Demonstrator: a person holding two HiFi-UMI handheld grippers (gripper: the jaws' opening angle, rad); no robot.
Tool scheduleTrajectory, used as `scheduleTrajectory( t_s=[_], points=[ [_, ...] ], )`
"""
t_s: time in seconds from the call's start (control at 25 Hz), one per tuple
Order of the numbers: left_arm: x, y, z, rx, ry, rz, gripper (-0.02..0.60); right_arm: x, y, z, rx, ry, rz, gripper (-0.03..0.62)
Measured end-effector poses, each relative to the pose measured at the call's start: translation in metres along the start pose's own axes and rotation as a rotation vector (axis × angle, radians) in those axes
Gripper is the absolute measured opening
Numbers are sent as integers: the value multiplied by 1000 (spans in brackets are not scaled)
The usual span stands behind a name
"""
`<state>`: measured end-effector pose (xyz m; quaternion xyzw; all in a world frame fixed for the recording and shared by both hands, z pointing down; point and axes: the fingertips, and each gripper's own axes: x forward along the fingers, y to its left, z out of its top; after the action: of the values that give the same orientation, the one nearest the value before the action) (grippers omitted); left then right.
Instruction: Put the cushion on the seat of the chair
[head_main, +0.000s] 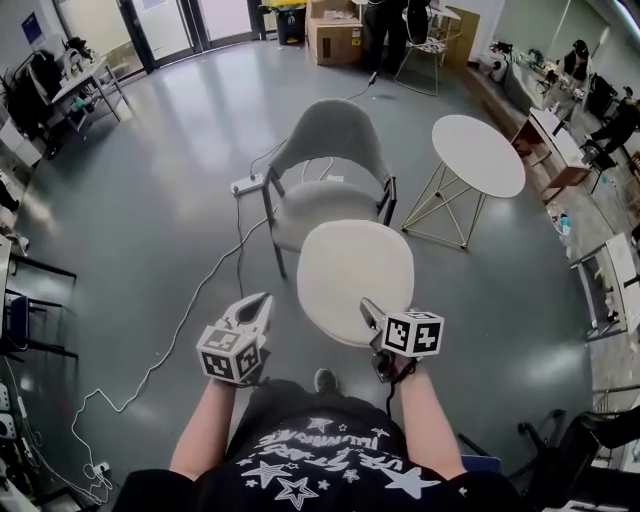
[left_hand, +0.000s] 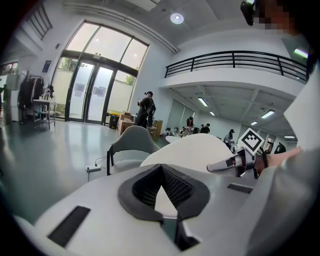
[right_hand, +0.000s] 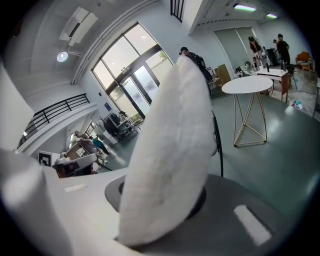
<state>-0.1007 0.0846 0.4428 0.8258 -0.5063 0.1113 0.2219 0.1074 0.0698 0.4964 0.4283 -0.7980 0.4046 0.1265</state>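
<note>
1. Our right hand-held gripper (head_main: 372, 315) is clenched on the near edge of the cushion (head_main: 355, 280), held up just before the chair (head_main: 330, 140).
2. Our left hand-held gripper (head_main: 257, 306) is closed and empty.
3. Left to do: lay the cushion on the seat (head_main: 312, 208).

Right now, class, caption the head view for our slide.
Right tool holds a round white cushion before the grey chair; left tool empty.

wear: black short-sleeved T-shirt (head_main: 318, 458), white star print | left gripper (head_main: 260, 306): pale grey shell, black-and-white square-marker cube | right gripper (head_main: 369, 308): same shell, same cube
</note>
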Motion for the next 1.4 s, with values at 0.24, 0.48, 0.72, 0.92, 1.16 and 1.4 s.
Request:
scheduleTrajectory(
  t_s=[0.24, 0.48, 0.72, 0.92, 1.16, 1.4],
  points=[
    [18, 17, 25, -41, -28, 38, 9, 14, -17, 7, 47, 20, 21, 64],
    [48, 34, 25, -46, 0, 46, 9, 28, -38, 20, 74, 33, -15, 64],
    [82, 54, 26, -48, 34, 6, 9, 49, -49, 38, 94, 38, -58, 64],
    [108, 78, 40, -65, 37, -12, 9, 74, -53, 61, 96, 50, -76, 64],
    [139, 118, 52, -84, 49, -8, 9, 121, -58, 89, 96, 85, -93, 64],
    [166, 174, 67, -116, 71, 1, 9, 176, -57, 119, 99, 125, -119, 64]
  ],
)
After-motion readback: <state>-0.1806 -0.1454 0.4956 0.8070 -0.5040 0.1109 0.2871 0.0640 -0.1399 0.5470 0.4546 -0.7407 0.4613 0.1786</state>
